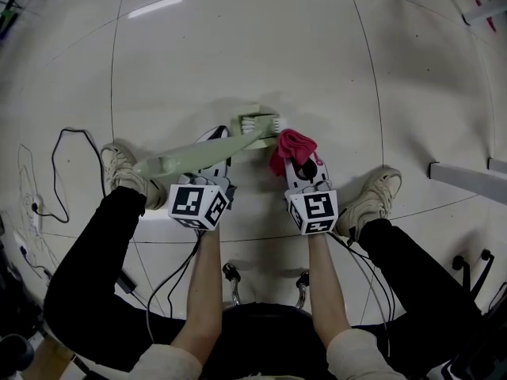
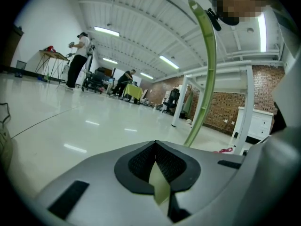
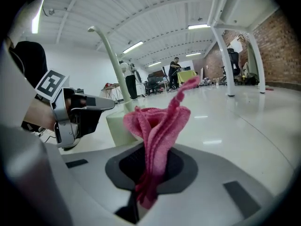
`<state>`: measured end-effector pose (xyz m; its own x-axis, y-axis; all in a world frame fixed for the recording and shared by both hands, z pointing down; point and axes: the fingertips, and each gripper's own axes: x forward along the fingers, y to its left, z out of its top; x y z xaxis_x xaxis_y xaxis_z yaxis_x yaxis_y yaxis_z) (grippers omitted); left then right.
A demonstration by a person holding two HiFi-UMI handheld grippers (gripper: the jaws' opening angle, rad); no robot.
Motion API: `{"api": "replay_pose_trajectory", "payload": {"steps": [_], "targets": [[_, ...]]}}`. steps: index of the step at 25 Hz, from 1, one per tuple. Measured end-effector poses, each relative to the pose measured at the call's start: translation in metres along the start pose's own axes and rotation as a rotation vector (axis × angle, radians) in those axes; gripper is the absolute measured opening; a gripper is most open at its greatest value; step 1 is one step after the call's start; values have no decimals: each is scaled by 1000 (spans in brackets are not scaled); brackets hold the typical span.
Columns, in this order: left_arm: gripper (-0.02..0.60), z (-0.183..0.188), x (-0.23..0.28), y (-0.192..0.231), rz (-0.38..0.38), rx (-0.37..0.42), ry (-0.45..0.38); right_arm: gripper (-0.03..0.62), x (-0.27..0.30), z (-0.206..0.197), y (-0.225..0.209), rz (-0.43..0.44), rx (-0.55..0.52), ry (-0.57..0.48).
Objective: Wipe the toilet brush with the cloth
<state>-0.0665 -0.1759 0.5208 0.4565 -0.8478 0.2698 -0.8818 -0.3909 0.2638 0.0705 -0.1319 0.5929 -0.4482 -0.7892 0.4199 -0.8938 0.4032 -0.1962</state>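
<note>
- The left tool (image 1: 215, 150) is closed tight on the toilet brush (image 1: 190, 158). In the left gripper view a pale green strip of the handle sits pinched between the dark pads (image 2: 141, 166), with no gap showing.
- In the head view the brush's long axis runs diagonally, from the middle left of the frame up towards the centre.
- The white bristle head (image 1: 260, 123) is the upper right end of the brush, just above the frame's centre. It lies against a pale green holder (image 1: 247, 111) on the floor (image 1: 238, 46).
- The handle's free end points to the lower left and stops near the person's shoe (image 1: 119, 169).
- In the left gripper view the handle (image 2: 207, 79) curves upward to a hooked tip at the top of the frame, so the brush is tilted with its bristle end low.
- The right tool (image 1: 304, 163) is clamped on a pink cloth (image 1: 291, 145). In the right gripper view the cloth (image 3: 157, 126) is bunched between the jaws and stands up out of them in folds.
- The cloth sits just to the right of the bristle head. Whether it touches the bristles cannot be told.
- In the right gripper view the holder (image 3: 117, 126) shows directly behind the cloth, and the brush handle (image 3: 110, 65) rises from it towards the upper left.
</note>
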Motion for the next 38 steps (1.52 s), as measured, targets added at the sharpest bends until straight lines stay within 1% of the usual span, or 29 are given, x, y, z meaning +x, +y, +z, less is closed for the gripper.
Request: {"api": "replay_pose_trajectory", "payload": {"steps": [2,3,4,5,6,7,8,9,11,12,13,16,18,21,24,28,33,36,38], "targets": [[5,3,1,2,-21,-10,-22,32,-4,6,4,-2,18,-16],[5,4,4,2,-57,-2,-19,32,-7,8,9,0,36,-24],[12,4,7,-1,-112,10,-2,32,-10,8,15,2,57,-29],[82,1,10,-5,-182,22,29,32,-12,7,20,3,82,-29],[209,-1,12,-10,-256,41,67,32,-12,4,26,3,108,-26],[268,-3,12,-15,-317,73,103,32,-12,0,30,6,129,-20],[333,-4,10,-19,-359,116,129,32,-11,-3,35,13,140,-12],[376,-4,8,-22,-384,162,146,32,-11,-6,39,22,141,-4],[395,-4,9,-25,-417,238,169,32,-9,-10,44,38,130,10],[416,-7,12,-26,-438,266,186,32,-9,-10,45,40,129,13],[423,-11,16,-29,-466,291,209,32,-8,-10,45,38,137,14],[440,-27,23,-41,-562,349,287,32,-8,-9,45,32,177,13],[452,-36,28,-46,-598,371,311,31,-6,-9,46,38,172,18],[455,-39,39,-48,-618,344,301,32,-2,-7,45,47,161,19],[456,-38,42,-48,-618,320,295,32,4,-6,44,46,174,12],[456,-36,36,-45,-572,261,270,32,16,-2,36,26,167,2],[454,-34,16,-43,-534,182,270,32,31,11,10,-7,115,0],[454,-39,3,-55,-521,115,265,32,41,24,-9,-37,73,7],[454,-43,-3,-65,-521,83,247,32,48,35,-19,-46,43,7]]}}
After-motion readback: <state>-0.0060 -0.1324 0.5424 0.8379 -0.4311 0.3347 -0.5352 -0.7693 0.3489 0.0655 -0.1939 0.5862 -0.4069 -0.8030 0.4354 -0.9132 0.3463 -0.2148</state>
